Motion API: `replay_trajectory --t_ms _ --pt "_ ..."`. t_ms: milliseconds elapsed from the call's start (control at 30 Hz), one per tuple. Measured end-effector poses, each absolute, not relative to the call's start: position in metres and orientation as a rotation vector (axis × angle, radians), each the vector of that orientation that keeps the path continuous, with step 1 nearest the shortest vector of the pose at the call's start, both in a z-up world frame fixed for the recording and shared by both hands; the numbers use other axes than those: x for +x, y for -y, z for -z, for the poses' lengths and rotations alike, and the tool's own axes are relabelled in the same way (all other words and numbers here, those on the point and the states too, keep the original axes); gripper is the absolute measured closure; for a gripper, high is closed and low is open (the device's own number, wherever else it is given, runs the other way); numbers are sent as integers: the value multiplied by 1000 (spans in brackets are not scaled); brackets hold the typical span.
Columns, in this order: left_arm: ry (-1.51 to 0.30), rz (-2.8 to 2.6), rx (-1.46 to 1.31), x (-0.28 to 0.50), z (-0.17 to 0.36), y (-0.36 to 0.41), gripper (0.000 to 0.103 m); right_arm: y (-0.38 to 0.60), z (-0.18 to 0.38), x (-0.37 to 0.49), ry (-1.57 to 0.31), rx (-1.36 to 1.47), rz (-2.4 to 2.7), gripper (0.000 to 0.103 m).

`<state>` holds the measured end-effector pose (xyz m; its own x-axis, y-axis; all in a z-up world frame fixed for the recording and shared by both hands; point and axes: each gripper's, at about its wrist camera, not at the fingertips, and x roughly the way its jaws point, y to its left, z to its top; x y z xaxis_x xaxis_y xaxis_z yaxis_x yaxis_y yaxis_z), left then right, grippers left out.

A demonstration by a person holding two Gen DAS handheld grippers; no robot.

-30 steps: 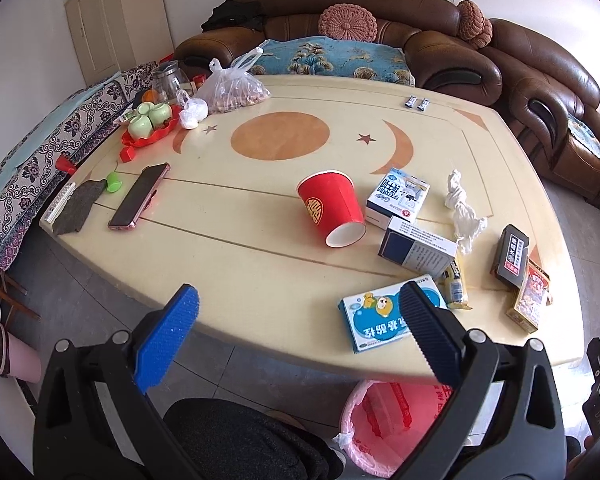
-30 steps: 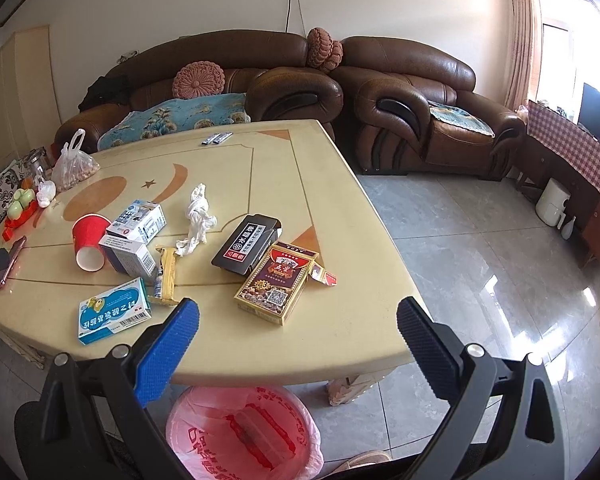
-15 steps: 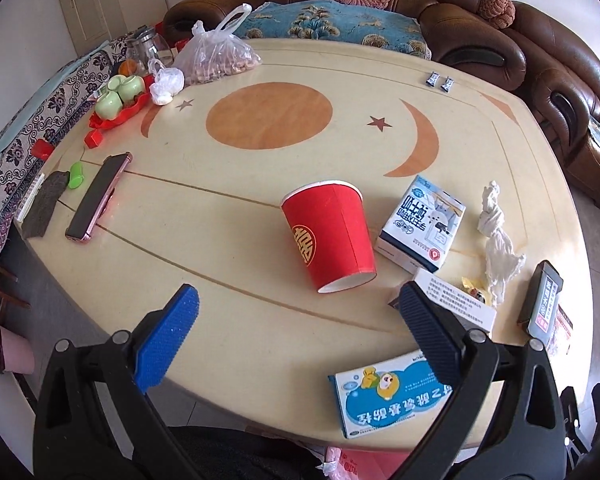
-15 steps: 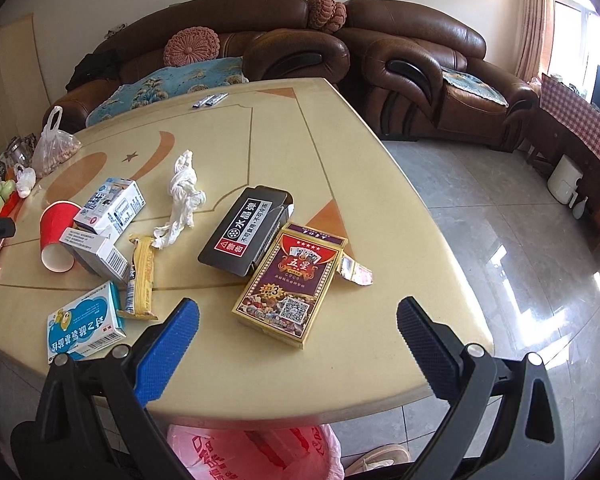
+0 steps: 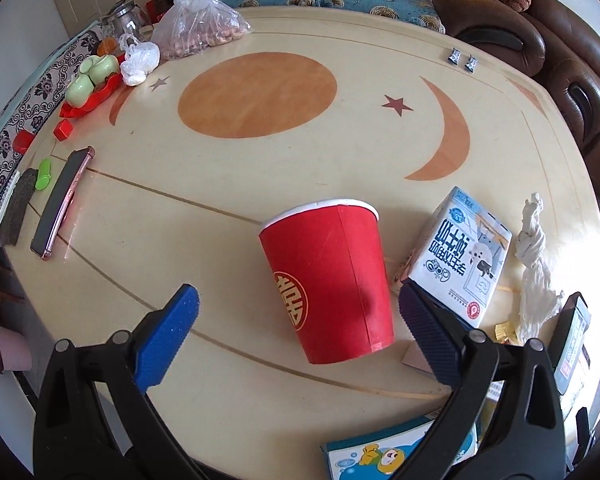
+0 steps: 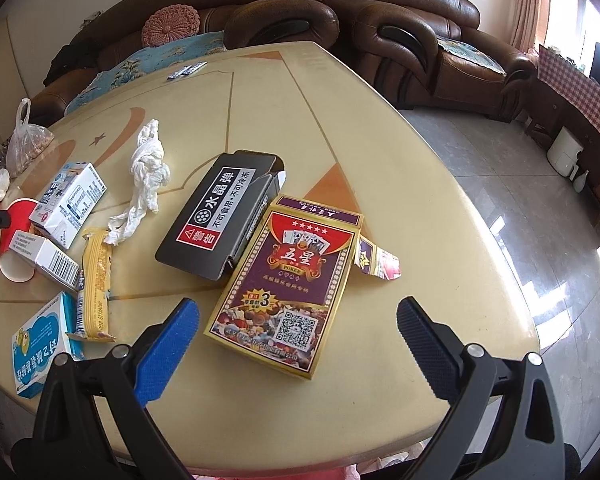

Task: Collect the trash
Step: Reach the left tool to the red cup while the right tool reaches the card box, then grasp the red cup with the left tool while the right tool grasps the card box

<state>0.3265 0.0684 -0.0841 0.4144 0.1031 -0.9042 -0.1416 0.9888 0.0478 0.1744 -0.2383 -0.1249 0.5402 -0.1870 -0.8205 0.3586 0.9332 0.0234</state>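
Observation:
A red paper cup (image 5: 328, 280) lies on its side on the cream table (image 5: 260, 152). My left gripper (image 5: 296, 332) is open, its fingers on either side of the cup's mouth end, not touching. A white milk carton (image 5: 462, 252) and a crumpled tissue (image 5: 534, 256) lie right of the cup. My right gripper (image 6: 296, 340) is open over a purple poker card box (image 6: 288, 288). A black box (image 6: 220, 212), a yellow wrapper (image 6: 94, 280), a blue medicine box (image 6: 40, 340) and the carton (image 6: 70, 200) lie to its left.
A phone (image 5: 62, 204), a red tray with green cups (image 5: 92, 84) and a plastic bag of nuts (image 5: 200, 28) sit at the far left. Brown sofas (image 6: 400, 32) ring the table. A pink bin liner (image 6: 356, 470) shows below the table's edge.
Both grippers have moved forward and down over the table. The left one has closed in around the red cup; the right one has come over the poker box. Both remain open.

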Motion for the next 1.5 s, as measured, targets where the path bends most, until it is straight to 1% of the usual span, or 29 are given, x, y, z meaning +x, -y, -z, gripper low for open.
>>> replay_trajectory --t_ms 233,467,633,733,800,833,867,900,933,967,1000,1067,1333,1500 --pt "-1184 -147 -56 343 103 -70 5 238 141 182 -970 193 336 6" --pt "-1228 -156 -58 350 116 -74 5 238 142 185 -942 168 331 6" --pt "-1278 -152 -120 353 133 -83 5 240 142 187 -934 162 322 6" --pt "-1285 -145 -128 352 138 -83 7 240 142 187 -934 158 317 6" --pt "-1287 -150 -101 351 138 -81 14 240 142 187 -934 158 312 7" --pt "-1286 -145 -98 351 138 -80 15 240 141 186 -932 157 312 10" --pt "-1286 -140 -94 350 138 -80 18 239 140 185 -927 154 310 16" --pt "-1285 -135 -90 349 137 -79 22 239 139 184 -923 151 308 20" --pt "-1285 -132 -88 348 137 -79 24 238 138 183 -919 148 304 29" --pt "-1285 -129 -85 347 136 -78 27 238 137 183 -919 145 301 35" --pt "-1285 -126 -83 346 136 -77 32 238 137 183 -923 145 301 35" --pt "-1287 -125 -82 343 136 -78 36 238 136 183 -923 145 296 35" --pt "-1283 -132 -46 334 134 -78 37 238 132 178 -923 113 291 36" --pt "-1243 -129 -24 325 124 -78 38 238 127 177 -913 105 287 36"
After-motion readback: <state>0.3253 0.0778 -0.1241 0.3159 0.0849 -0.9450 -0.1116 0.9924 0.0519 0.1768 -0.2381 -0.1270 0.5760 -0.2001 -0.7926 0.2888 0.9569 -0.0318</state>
